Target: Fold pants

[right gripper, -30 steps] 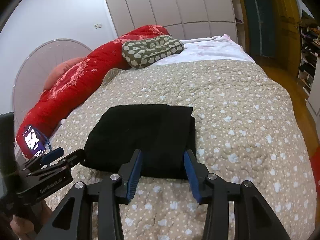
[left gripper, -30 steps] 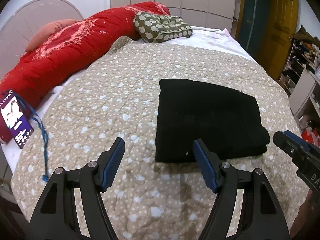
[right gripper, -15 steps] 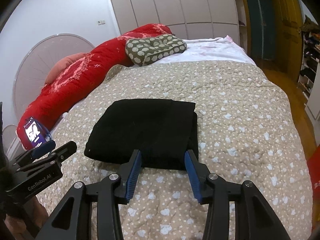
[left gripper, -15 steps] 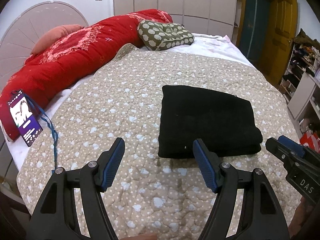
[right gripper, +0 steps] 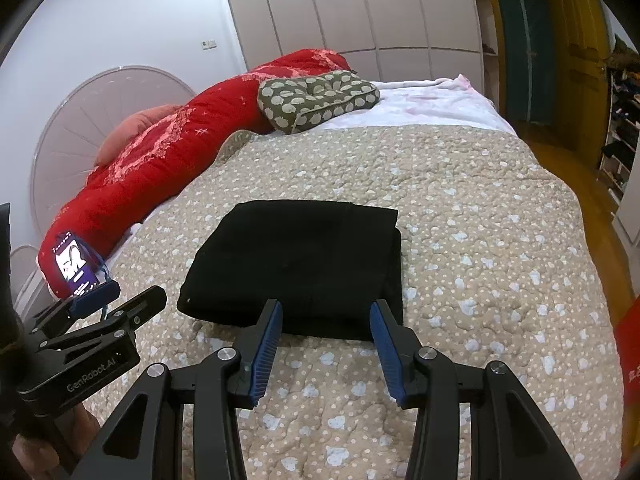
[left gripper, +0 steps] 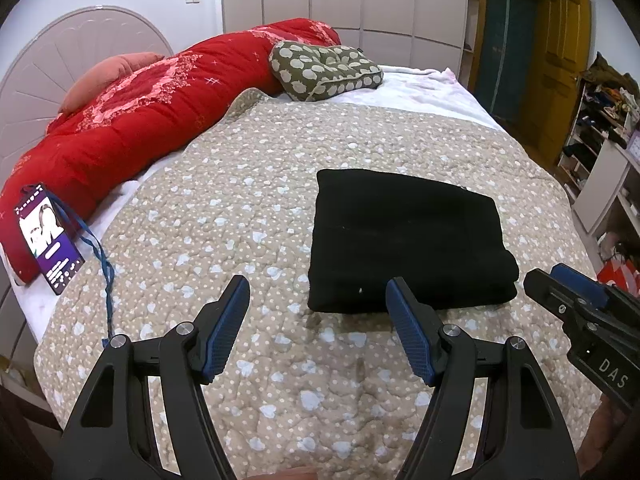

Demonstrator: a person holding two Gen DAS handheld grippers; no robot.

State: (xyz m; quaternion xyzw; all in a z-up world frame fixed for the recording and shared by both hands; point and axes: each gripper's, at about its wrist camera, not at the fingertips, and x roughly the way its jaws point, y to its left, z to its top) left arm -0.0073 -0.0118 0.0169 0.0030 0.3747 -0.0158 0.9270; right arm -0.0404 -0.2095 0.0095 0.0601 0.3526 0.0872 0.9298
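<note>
Pants [left gripper: 408, 240] lay folded on the bed's quilt [left gripper: 240, 208].
Both hand-held grippers, left [left gripper: 318, 294] and right [right gripper: 325, 316], hovered near them, spread wide, gripping nothing; red duvet [left gripper: 132, 120], cushion [left gripper: 324, 70] and lanyard badge [left gripper: 48, 238] lay well apart.

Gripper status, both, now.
Left gripper: open, holding nothing, over the quilt beside the folded pants.
Right gripper: open, holding nothing, just short of the pants' near edge.
</note>
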